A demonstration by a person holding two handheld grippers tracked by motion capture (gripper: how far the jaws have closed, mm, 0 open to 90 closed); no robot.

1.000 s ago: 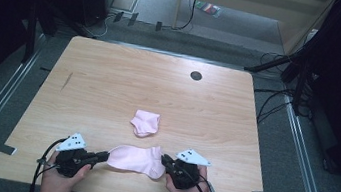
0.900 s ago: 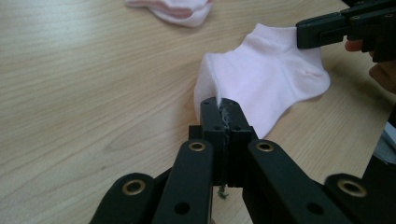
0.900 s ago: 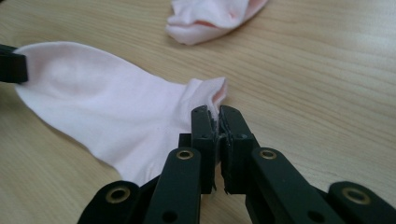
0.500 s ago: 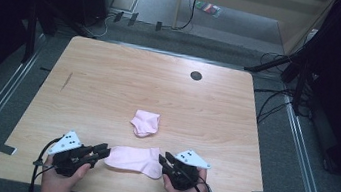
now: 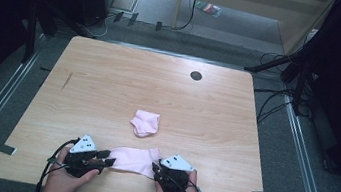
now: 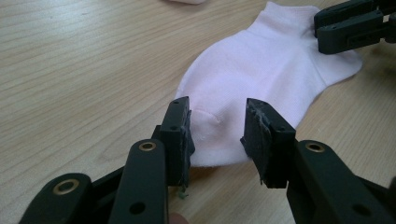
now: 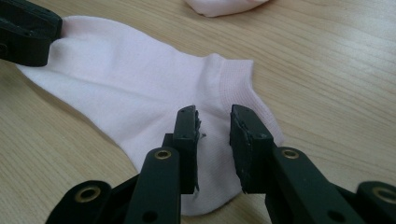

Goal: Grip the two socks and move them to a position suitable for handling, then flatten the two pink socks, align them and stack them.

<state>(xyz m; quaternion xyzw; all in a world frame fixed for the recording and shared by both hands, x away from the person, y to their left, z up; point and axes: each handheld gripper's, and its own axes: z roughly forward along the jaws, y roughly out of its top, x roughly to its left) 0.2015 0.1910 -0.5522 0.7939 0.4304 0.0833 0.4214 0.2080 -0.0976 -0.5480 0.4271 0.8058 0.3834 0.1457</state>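
Straddling the sock (image 6: 261, 79), my left gripper (image 6: 217, 135) and right gripper (image 7: 214, 135) gape; closing unevenly could bunch it.

wooden table (image 5: 110, 82), two pink socks (image 5: 145, 122) (one flat)

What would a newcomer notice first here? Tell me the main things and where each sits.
A flat pale pink sock lies near the front edge of the light wooden table, with the left gripper at one end and the right gripper at the other, both with jaws open around the fabric. A second, folded pink sock sits just beyond it toward the table's middle.
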